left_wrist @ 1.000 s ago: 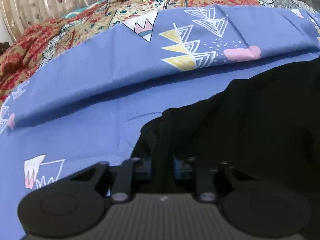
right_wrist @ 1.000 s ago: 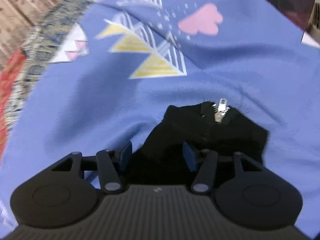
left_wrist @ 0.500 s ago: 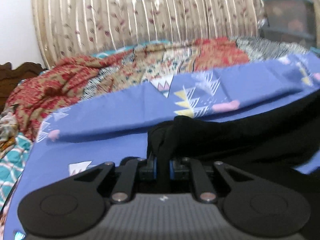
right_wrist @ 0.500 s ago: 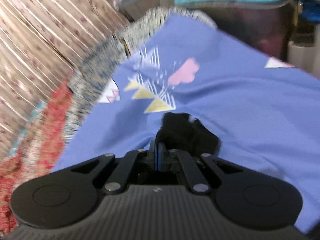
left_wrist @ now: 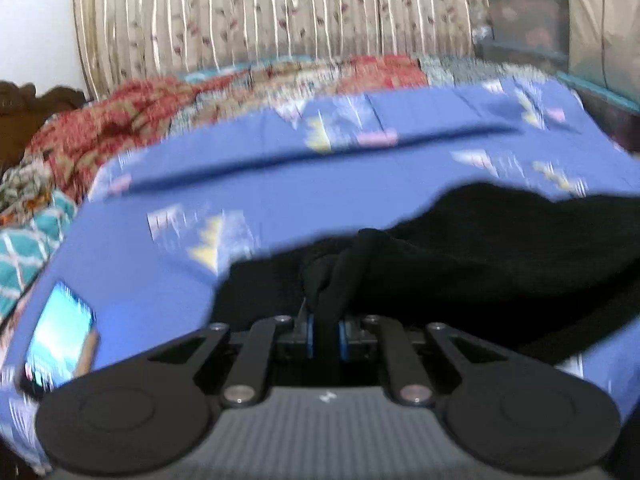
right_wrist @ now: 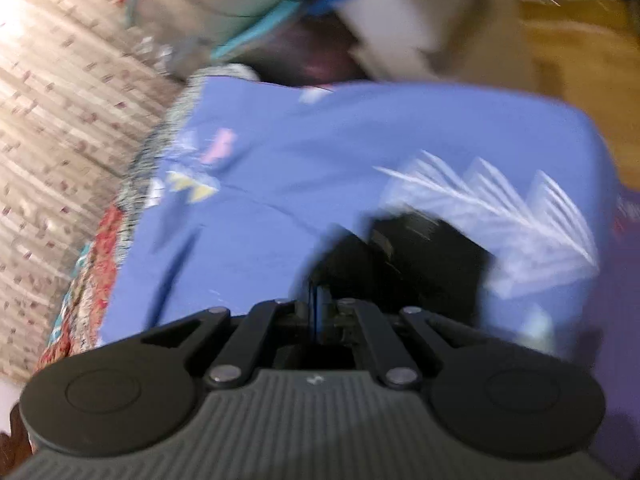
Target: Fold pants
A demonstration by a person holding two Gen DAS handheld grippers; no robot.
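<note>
Pants (left_wrist: 500,256), black and soft, lie bunched on the blue bedsheet (left_wrist: 280,204), spreading from the centre toward three o'clock in my left view. My left gripper (left_wrist: 324,334) is clamped on a gathered fold of them, blue pads pressed against the cloth from both sides. My right gripper (right_wrist: 318,312) has its fingers drawn together on another part of the black cloth (right_wrist: 420,264), which hangs just past them toward one o'clock.

I can read no writing or labels; both views are smeared with motion blur.

A phone (left_wrist: 60,336) with a lit screen lies on the sheet at eight o'clock in the left view, well apart from the pants. A red patterned quilt (left_wrist: 120,120) is heaped along the sheet's far edge at ten o'clock, and a pleated floral curtain (left_wrist: 260,20) hangs behind it at twelve. A clear storage box (left_wrist: 528,20) with a teal lid stands at one o'clock.

The sheet is smooth cotton printed with white, yellow and pink triangles, with one long crease across it.
</note>
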